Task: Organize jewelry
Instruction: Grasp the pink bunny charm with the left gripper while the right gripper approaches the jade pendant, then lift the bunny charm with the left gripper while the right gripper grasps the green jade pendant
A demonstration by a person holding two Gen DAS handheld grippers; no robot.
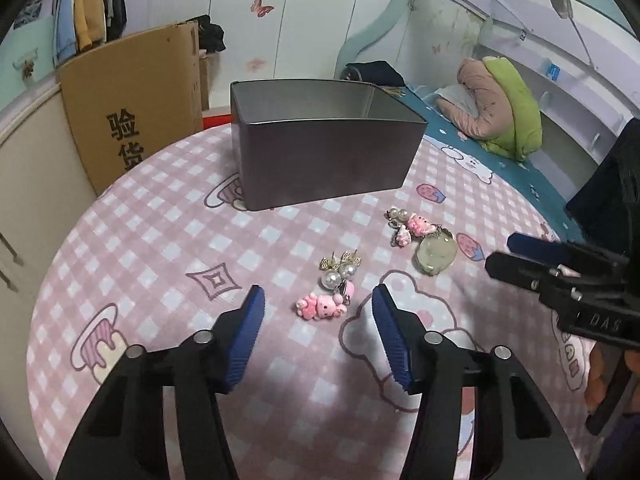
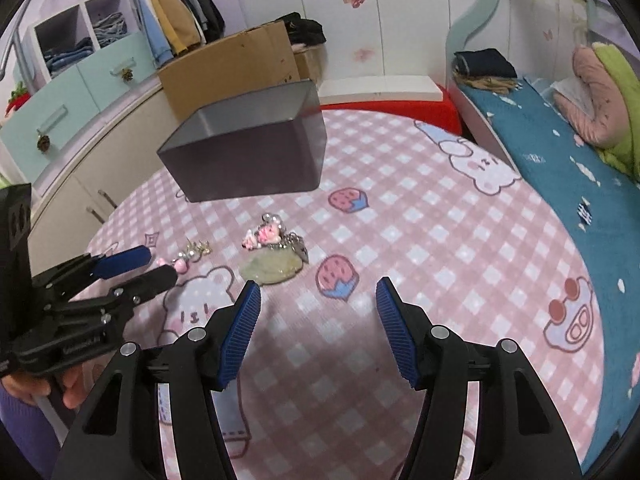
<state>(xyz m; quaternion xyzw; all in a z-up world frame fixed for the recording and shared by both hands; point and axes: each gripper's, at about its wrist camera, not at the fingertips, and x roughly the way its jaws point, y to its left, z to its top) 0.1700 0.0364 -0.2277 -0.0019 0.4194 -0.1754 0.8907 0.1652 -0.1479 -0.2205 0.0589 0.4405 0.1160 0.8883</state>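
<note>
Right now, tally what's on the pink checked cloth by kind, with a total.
Metal tin: 1
Jewelry clusters: 2, a pearl and pink charm bunch and a pink charm bunch with a pale green pendant
Total: 3
Single pieces inside each cluster are too tangled to count.

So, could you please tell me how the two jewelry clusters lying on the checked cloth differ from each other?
The nearer cluster has a pink bear charm and large pearls with gold studs; the farther cluster has a pale green translucent pendant, which the nearer one lacks. The nearer cluster lies just ahead of the open left gripper; the farther one sits off to its right. Both include pink charms and pearls, and both lie outside the metal tin.
</note>
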